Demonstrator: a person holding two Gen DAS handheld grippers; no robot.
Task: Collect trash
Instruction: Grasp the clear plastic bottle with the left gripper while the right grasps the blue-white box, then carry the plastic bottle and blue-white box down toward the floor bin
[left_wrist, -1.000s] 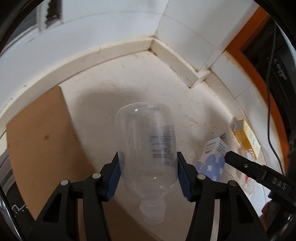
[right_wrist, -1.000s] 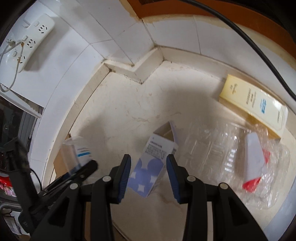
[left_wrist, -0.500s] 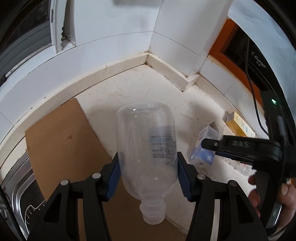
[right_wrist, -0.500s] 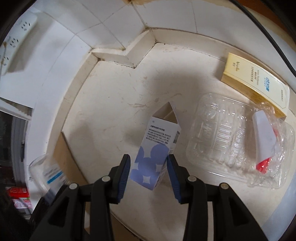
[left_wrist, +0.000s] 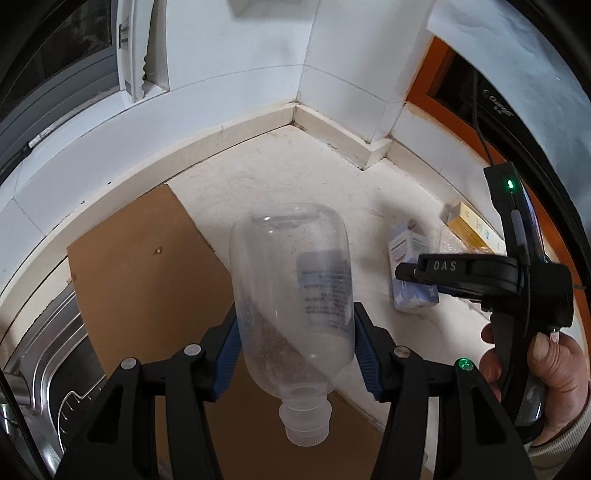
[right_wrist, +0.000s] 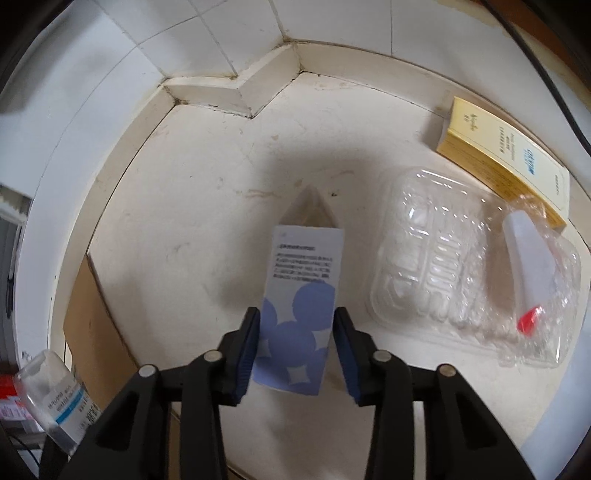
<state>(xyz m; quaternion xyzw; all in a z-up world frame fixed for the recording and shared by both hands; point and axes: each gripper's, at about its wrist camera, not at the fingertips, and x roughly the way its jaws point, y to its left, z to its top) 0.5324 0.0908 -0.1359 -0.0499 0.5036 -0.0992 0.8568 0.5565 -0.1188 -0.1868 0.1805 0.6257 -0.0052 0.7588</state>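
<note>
Plastic bottle (left_wrist: 291, 295) clamped neck-down in left claw (left_wrist: 295, 347), held level.

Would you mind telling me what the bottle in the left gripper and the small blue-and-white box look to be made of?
The bottle looks like clear, slightly cloudy plastic: the cardboard behind shows through its wall. The box looks like thin matte printed card, judging by its crisp edges and brown unprinted inner flap.
</note>
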